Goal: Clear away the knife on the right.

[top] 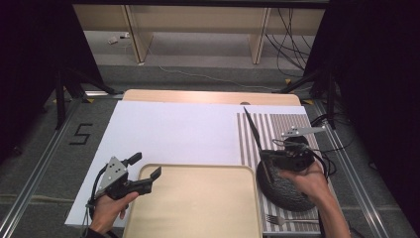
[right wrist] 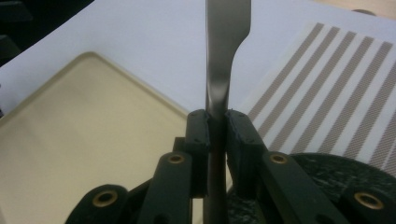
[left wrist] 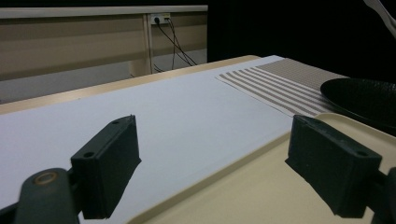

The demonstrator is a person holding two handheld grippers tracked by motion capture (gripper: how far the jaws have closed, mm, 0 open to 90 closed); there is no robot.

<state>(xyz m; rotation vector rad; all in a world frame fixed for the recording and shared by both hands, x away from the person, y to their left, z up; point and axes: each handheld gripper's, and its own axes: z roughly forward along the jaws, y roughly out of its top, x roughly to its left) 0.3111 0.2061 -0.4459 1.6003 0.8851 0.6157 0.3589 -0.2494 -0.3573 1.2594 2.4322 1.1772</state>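
Here the right gripper (top: 271, 154) has its jaws clamped on a knife (top: 253, 128), whose blade points up and away over the striped mat (top: 282, 126). It hangs above the black bowl (top: 287, 191) on that mat, right of the beige tray (top: 198, 203). A fork (top: 277, 218) lies near the bowl's near edge. The left gripper (top: 146, 166) hovers at the tray's far left corner, jaws spread wide and empty, above the white sheet (top: 173, 131).

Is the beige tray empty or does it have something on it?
Empty: the beige tray shows only bare surface in the high view.
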